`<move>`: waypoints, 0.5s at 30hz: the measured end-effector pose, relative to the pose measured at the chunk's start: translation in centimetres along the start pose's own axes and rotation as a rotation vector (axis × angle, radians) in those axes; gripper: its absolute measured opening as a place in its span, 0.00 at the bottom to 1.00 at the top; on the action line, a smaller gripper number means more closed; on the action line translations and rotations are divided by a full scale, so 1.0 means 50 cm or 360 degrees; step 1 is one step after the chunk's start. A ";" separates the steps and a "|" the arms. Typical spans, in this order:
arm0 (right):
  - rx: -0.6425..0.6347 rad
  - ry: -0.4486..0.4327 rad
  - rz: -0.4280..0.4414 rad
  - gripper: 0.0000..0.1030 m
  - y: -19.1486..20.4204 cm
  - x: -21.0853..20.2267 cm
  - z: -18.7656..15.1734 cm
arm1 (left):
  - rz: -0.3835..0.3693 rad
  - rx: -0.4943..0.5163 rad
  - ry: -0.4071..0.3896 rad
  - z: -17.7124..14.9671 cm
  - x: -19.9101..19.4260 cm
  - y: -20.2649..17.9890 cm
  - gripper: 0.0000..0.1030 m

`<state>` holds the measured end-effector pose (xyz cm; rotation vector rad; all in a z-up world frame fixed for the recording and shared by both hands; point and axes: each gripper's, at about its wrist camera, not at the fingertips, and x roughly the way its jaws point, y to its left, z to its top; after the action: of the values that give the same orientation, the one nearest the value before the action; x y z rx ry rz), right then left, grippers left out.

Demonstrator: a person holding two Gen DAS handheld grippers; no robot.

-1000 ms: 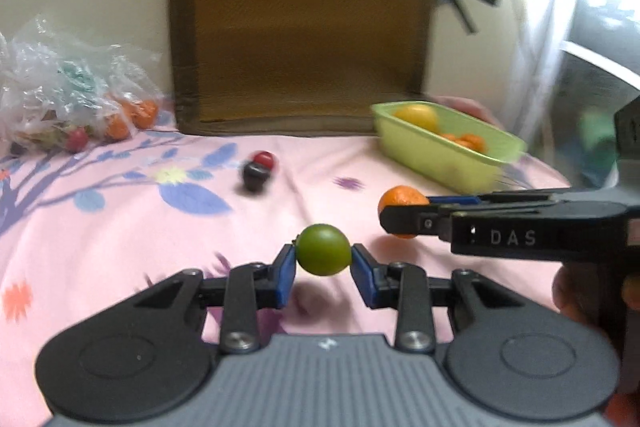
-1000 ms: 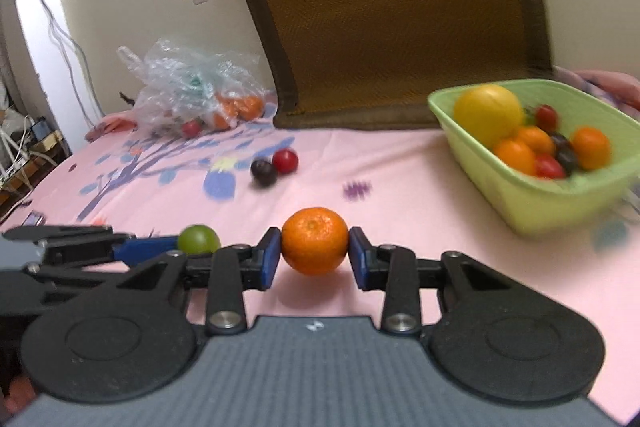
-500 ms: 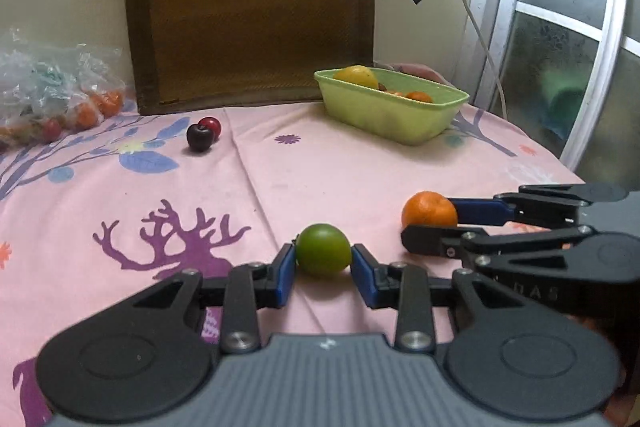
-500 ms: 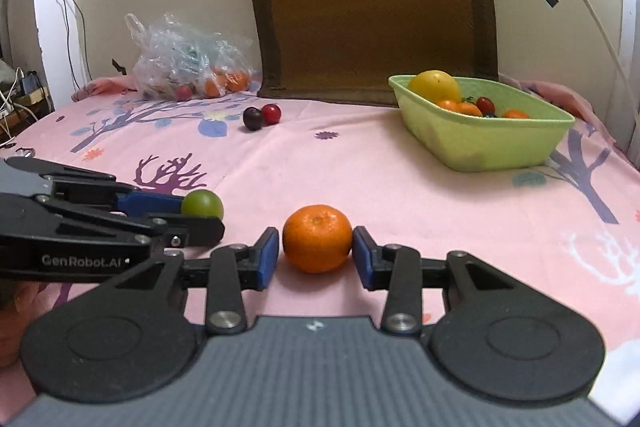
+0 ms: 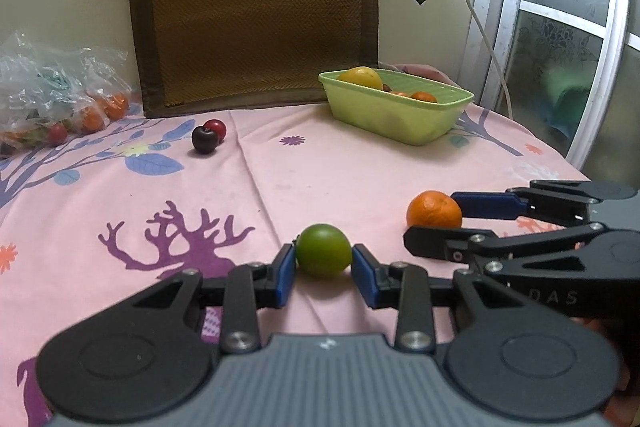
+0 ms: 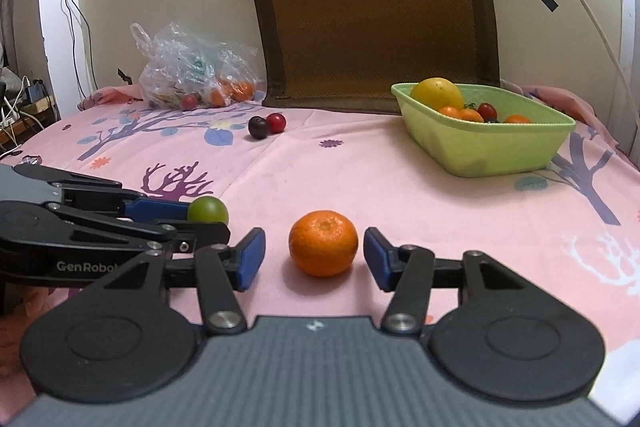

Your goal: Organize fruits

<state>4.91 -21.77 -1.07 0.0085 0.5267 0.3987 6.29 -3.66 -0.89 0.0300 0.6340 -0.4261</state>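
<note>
While the left tongs point(image 5: 323, 267) clench the round green fruit point(image 5: 323, 250), the released right tongs point(image 6: 314, 259) flank the round orange mandarin point(image 6: 323, 243) on the pink counter point(image 6: 380, 187), with the green plastic basket point(image 6: 500, 147) in the frame's upper right.

Your left gripper point(image 5: 323, 267) sits low and level over the cloth, its blue pads point(image 5: 285, 274) pressed against both sides of the green fruit point(image 5: 323, 250). Your right gripper point(image 6: 315, 258) lies level just beside it (on the right, fingers pointing the same way), spread wide, its pads point(image 6: 251, 258) standing clear of the orange point(image 6: 323, 242) that rests between them.
</note>
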 end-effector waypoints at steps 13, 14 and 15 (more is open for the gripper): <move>0.0012 0.0032 -0.0002 0.55 -0.001 0.006 0.001 | 0.0032 0.0005 -0.0035 0.002 -0.001 -0.006 0.31; 0.0012 0.0038 0.0000 0.54 -0.002 0.007 0.001 | 0.0027 0.0000 -0.0032 0.003 0.000 -0.005 0.31; 0.0009 0.0045 0.0002 0.54 -0.002 0.009 0.001 | 0.0024 -0.0005 -0.0029 0.003 0.000 -0.004 0.31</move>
<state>5.31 -21.68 -1.23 0.0088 0.5560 0.3988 6.30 -3.87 -0.74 0.0278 0.6160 -0.4102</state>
